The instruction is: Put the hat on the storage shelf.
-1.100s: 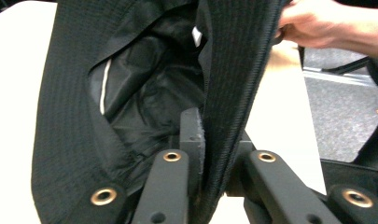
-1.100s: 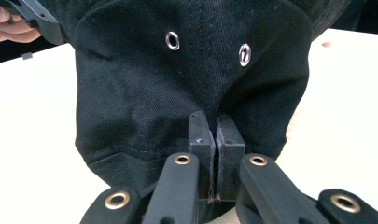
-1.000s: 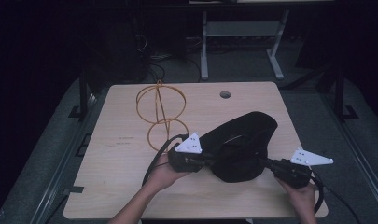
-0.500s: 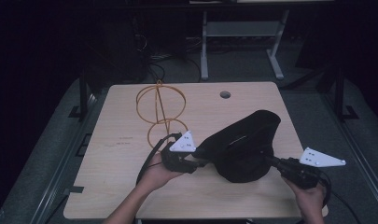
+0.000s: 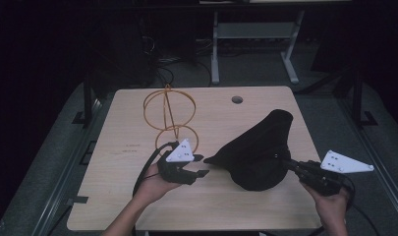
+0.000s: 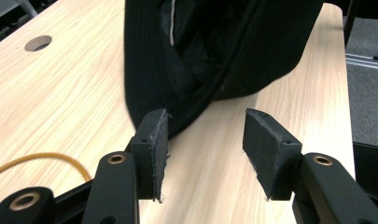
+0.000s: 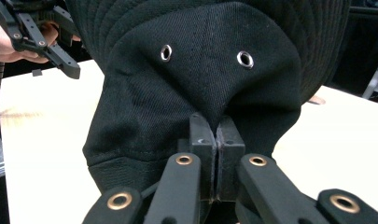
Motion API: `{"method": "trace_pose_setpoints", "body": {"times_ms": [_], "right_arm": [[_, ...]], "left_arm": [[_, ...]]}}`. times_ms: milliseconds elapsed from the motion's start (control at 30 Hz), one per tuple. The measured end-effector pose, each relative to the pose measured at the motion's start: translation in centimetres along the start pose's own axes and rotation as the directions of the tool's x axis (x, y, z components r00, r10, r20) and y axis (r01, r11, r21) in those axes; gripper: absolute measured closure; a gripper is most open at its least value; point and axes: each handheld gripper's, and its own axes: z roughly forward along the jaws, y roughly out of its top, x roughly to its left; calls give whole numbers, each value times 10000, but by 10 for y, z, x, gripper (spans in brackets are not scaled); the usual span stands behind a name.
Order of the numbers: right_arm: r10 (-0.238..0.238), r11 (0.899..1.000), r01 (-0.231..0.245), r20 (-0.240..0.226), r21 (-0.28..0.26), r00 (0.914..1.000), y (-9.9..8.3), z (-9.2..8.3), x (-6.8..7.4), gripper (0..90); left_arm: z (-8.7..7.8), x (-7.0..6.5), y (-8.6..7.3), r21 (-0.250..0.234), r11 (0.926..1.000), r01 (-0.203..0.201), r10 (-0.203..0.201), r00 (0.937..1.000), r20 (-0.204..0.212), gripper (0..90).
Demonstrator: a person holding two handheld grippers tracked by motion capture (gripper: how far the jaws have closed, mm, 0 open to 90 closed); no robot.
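Ahead of you lies the pale wooden tabletop with rounded corners [image 5: 221, 206], its grain running lengthwise. Near its far edge you can see a small round cable hole [image 5: 237, 100] cut through the board. On your left half stands an orange wire frame made of thin crossed hoops [image 5: 167, 110], upright, with a smaller hoop lying flat at its foot (one strand of it also curves along the wood in the left gripper view). Beyond the tabletop you look onto a dark grey carpeted floor [image 5: 64, 147], where a light grey metal stand with splayed feet [image 5: 255, 37] sits well apart from everything.
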Motion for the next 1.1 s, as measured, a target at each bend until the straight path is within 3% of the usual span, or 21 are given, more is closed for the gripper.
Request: {"method": "trace_pose_setpoints", "body": {"times_ms": [600, 1100], "right_arm": [[-711, 9974, 713, 221, -98, 9972, 49, -4, 3, 886], [-917, 9957, 918, 59, -139, 9958, 84, 3, 3, 886]], "left_arm": [[-26, 4, -38, -171, 9988, 452, -463, 9962, -741, 451], [-34, 3, -61, -357, 9954, 887, -916, 9918, -893, 435]]}}
